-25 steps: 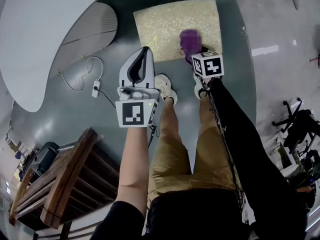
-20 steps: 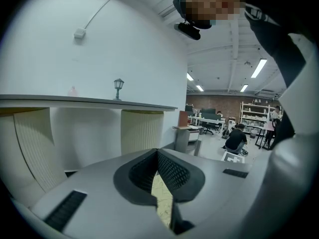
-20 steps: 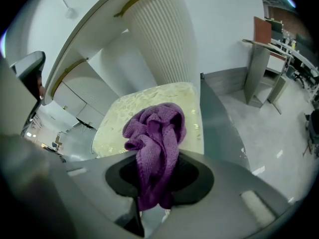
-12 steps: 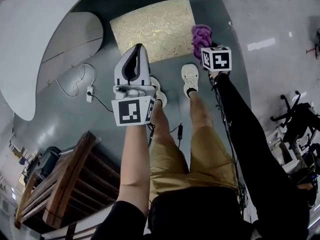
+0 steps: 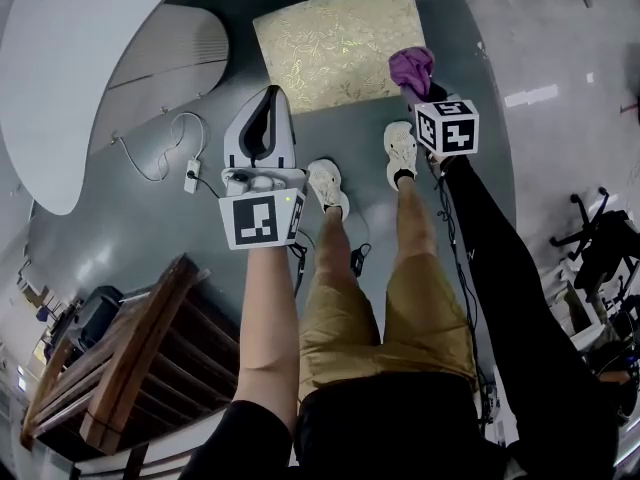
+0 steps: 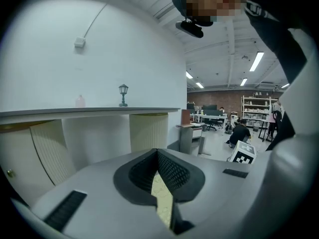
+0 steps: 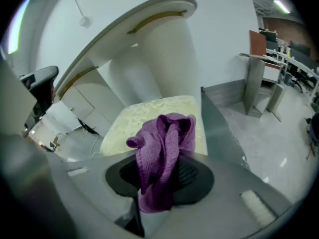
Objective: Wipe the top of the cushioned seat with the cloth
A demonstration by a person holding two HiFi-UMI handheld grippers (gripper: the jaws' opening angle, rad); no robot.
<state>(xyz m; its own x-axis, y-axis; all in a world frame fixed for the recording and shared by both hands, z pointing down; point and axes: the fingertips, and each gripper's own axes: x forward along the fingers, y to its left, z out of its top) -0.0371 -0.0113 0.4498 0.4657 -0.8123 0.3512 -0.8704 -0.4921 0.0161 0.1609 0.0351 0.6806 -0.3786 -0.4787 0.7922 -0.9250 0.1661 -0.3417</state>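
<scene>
The cushioned seat [image 5: 335,43] is a square pad with a gold leaf pattern, low on the grey floor ahead of my feet. My right gripper [image 5: 416,88] is shut on a bunched purple cloth [image 5: 411,67], which hangs at the seat's near right corner, just off its edge. In the right gripper view the cloth [image 7: 162,148] droops over the right gripper [image 7: 162,176], with the seat [image 7: 144,116] beyond it. My left gripper [image 5: 270,96] hovers left of the seat's near edge, jaws together and empty. The left gripper [image 6: 157,156] shows a strip of the seat [image 6: 162,198] through its slit.
A white curved counter [image 5: 70,58] with a ribbed base [image 5: 165,53] stands at the left. A power strip and cable [image 5: 190,178] lie on the floor. A wooden bench [image 5: 120,368] is at the near left. My shoes [image 5: 328,183] stand close to the seat.
The right gripper has carried the purple cloth from the seat's right part off to its right corner. The left gripper has barely moved.
</scene>
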